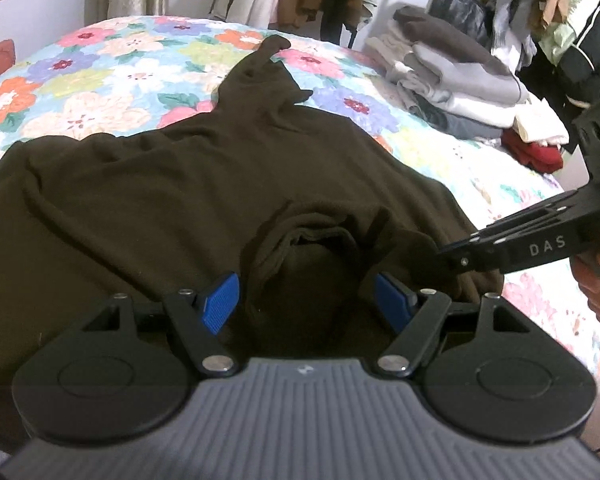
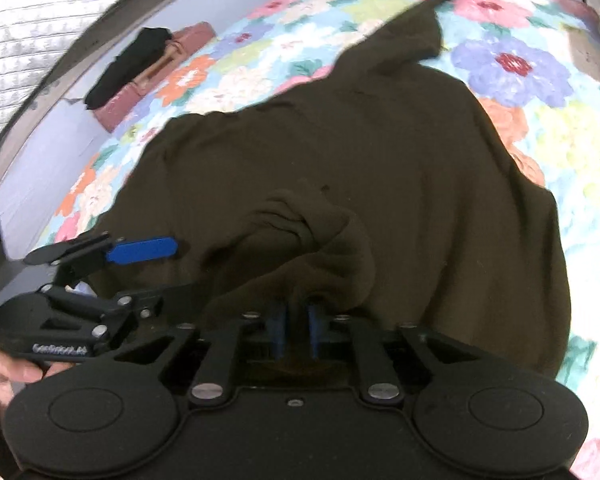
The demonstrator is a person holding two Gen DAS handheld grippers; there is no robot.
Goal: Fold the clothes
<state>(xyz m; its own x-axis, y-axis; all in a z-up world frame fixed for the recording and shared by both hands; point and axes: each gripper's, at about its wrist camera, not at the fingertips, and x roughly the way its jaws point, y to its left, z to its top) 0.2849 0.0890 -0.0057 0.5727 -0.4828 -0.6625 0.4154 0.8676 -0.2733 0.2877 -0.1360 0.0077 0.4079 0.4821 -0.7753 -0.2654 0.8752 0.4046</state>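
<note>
Left gripper (image 1: 306,300), at 6 o'clock in the left wrist view, is hovering with its blue pads (image 1: 220,300) standing apart over a bunched fold of the dark brown garment (image 1: 172,192), gripping nothing. Right gripper (image 2: 296,326) is clamping that raised fold between nearly closed jaws. The garment is lying spread across the floral bedspread (image 1: 112,76), one sleeve (image 1: 266,60) reaching toward 12 o'clock. A pile of folded clothes (image 1: 456,88) is resting at 2 o'clock.
</note>
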